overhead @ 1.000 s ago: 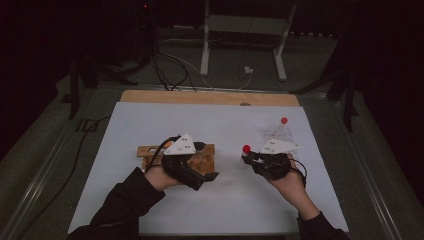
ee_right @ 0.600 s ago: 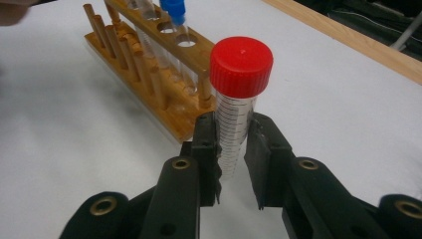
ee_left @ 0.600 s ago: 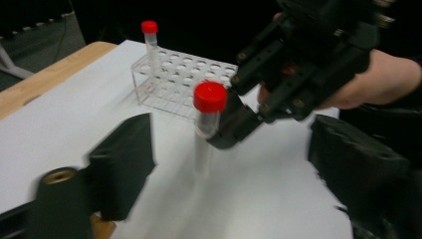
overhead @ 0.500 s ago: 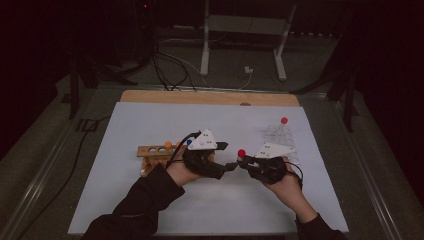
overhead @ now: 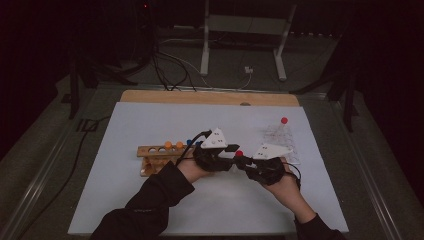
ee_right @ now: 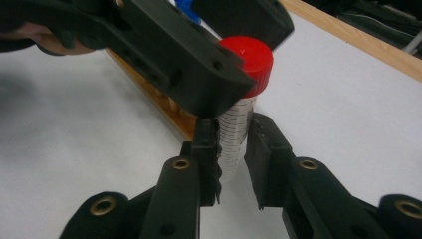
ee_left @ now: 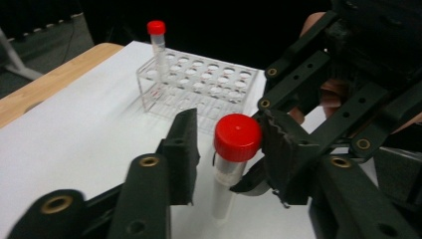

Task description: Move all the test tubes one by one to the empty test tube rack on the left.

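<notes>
Red-capped tube (ee_left: 233,164) held upright above worktop (overhead: 150,125), mid-span between hands. Right gripper (ee_right: 233,149) fingers clamped on graduated body. Left gripper (ee_left: 226,149) fingers just closing around cap, one pad touching, other still apart. Light, rigid, slick plastic; grip cap squarely.

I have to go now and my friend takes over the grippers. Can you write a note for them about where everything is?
Right gripper: shut on the red-capped tube, holding its body upright above the white mat.
Left gripper: jaws have just been closing around the red cap; one pad touches, the other is not yet on it.
Clear rack: one red-capped tube standing.
Wooden rack: orange- and blue-capped tubes.
Left, probably: grip the cap, finish with this tube.
</notes>
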Demonstrator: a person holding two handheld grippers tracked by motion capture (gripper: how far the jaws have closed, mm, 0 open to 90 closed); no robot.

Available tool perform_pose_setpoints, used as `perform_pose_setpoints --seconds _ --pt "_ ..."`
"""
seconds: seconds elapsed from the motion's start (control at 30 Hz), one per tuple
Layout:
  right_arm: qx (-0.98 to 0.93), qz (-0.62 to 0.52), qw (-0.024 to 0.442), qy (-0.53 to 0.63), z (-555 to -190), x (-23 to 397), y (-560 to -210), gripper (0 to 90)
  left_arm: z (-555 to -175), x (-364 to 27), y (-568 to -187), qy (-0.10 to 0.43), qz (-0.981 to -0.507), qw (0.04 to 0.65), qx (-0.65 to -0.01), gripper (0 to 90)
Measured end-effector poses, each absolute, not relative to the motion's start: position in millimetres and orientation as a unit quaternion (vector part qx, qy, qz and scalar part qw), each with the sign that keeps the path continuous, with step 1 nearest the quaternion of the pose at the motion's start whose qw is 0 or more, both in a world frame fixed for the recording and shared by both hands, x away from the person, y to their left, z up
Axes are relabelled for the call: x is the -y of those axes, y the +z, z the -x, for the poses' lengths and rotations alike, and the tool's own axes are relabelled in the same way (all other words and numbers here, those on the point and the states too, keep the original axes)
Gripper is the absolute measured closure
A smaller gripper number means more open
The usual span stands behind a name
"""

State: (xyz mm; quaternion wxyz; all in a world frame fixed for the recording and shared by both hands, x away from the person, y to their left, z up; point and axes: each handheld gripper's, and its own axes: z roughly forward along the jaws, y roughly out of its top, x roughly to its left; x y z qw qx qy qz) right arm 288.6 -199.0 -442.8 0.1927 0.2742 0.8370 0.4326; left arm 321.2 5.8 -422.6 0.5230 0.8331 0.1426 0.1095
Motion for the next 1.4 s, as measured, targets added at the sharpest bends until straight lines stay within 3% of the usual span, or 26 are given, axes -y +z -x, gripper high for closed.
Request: perform_pose_setpoints --seconds 0.07,0.3,0.6,0.93,1.4 --pt "-0.836 -0.276 0.193 0.433 -289 199 -442 75.1 -321 -6 -422 0.107 -0.833 0.525 -0.138 69.8" --pt "-0.828 -0.277 0.193 0.447 -288 201 -442 71.3 -319 -9 -418 0.119 -0.83 0.528 -0.135 71.5" --pt "-0.812 -0.289 0.205 0.464 -289 206 -439 45.7 -313 -33 -406 0.132 -0.827 0.53 -0.134 71.6" --pt "-0.809 -0.313 0.191 0.459 -294 208 -441 2.6 -301 -72 -397 0.158 -0.834 0.506 -0.154 71.6" --pt "-0.805 -0.302 0.182 0.477 -291 211 -436 0.0 -288 -138 -388 0.202 -0.831 0.478 -0.201 71.6"
